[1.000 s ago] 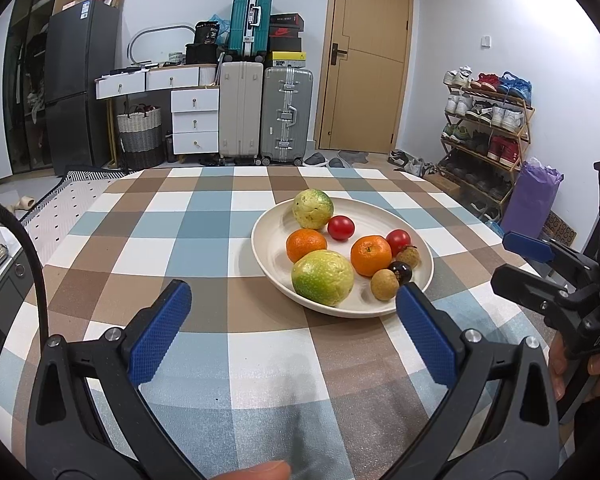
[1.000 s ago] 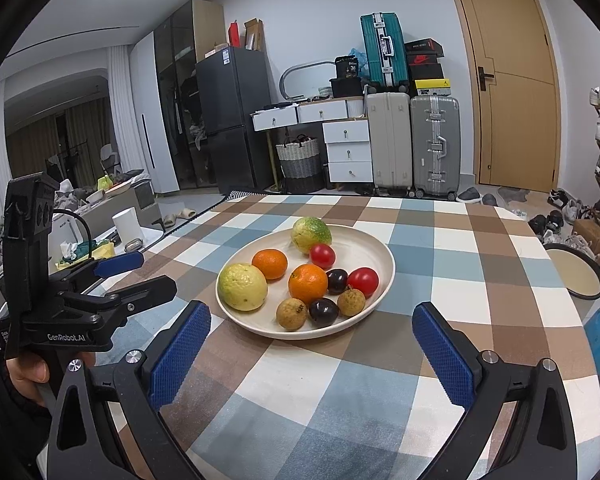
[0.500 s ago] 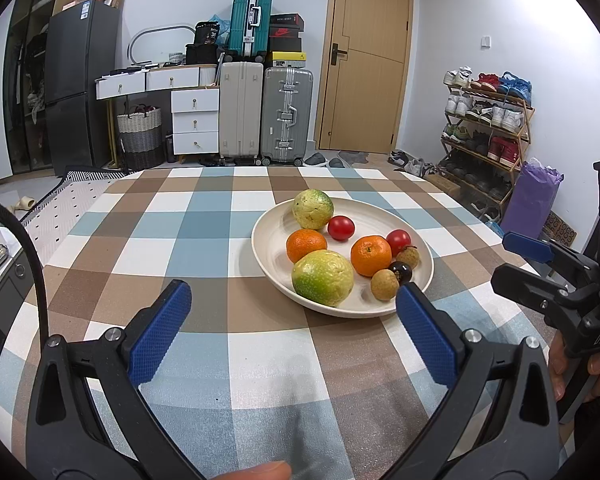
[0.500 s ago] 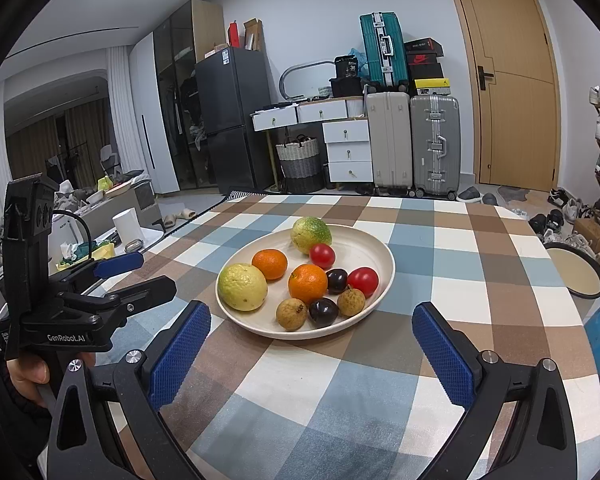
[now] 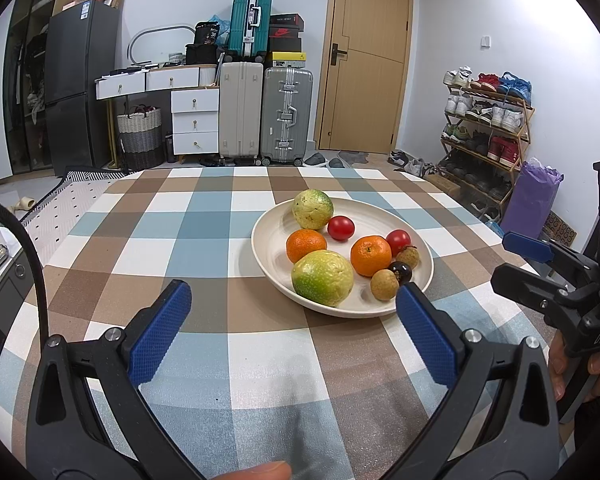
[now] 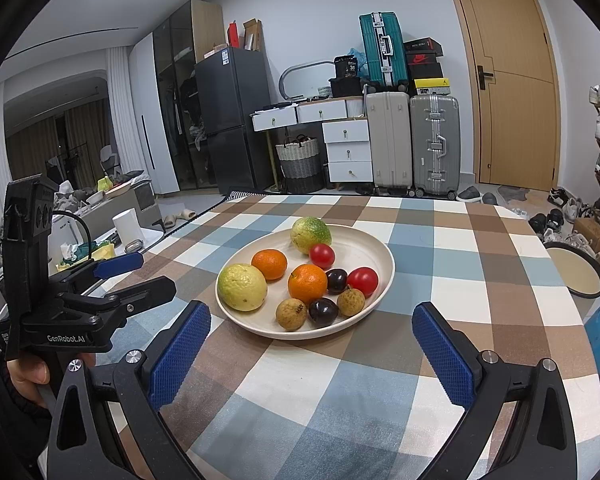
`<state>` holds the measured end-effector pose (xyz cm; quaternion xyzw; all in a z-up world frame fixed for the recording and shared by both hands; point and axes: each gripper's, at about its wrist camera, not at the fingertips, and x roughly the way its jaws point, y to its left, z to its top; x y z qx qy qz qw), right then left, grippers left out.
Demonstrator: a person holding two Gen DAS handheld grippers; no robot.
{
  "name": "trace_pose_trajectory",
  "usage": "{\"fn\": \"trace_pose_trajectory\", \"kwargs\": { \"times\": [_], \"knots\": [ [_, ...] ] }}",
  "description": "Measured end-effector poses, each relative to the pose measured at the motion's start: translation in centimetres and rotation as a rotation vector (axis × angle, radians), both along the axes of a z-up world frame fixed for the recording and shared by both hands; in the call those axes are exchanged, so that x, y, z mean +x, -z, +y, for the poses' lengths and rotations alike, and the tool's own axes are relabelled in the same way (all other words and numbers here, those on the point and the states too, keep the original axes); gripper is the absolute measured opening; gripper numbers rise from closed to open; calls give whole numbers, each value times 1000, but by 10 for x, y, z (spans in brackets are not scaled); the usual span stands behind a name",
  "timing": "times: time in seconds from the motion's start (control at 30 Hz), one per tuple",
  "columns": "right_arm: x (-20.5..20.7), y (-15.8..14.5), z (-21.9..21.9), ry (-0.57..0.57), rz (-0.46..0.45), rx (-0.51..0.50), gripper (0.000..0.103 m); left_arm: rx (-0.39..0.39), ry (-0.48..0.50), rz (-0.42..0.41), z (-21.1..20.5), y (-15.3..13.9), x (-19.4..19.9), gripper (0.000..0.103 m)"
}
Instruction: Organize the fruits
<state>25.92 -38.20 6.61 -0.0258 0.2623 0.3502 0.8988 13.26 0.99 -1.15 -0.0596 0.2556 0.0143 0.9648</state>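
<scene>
Both grippers are hanging over the near edge of the checkered tablecloth [image 6: 440,240], neither touching anything. My left gripper [image 5: 292,328] has its blue pads [image 5: 160,340] spread wide apart with nothing between them, and it's the same on my right gripper [image 6: 310,350]: jaws apart, holding nothing.

All the fruit sits in the cream plate [image 6: 374,256], which is out in front of both grippers near the middle of the table. From the right wrist view I count a big yellow-green citrus [image 6: 242,287] at the plate's left edge, another greenish one [image 6: 311,234] at the far rim, and two oranges [image 6: 307,283] more or less in the middle. There are also two red tomatoes [image 6: 362,281], one just beside the far citrus and one toward the right rim.

Along the near rim there's a cluster of small stuff: two tan longans [image 6: 291,313], and two dark round fruits [image 6: 323,311] that I think are plums or grapes, honestly can't tell at this size. They're packed close, some touching.

In the left wrist view the right gripper shows at the right edge, beside the plate but apart from it. A second dish [image 6: 576,272] sits off the table's right side.
</scene>
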Motion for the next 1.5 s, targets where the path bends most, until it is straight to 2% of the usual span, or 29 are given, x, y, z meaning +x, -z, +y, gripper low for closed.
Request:
{"fn": "trace_pose_trajectory", "kwargs": {
  "times": [1.5],
  "knots": [
    [0, 0, -1, 1, 2, 2, 103, 6, -2, -11, -3, -2, 1, 102]
  ]
}}
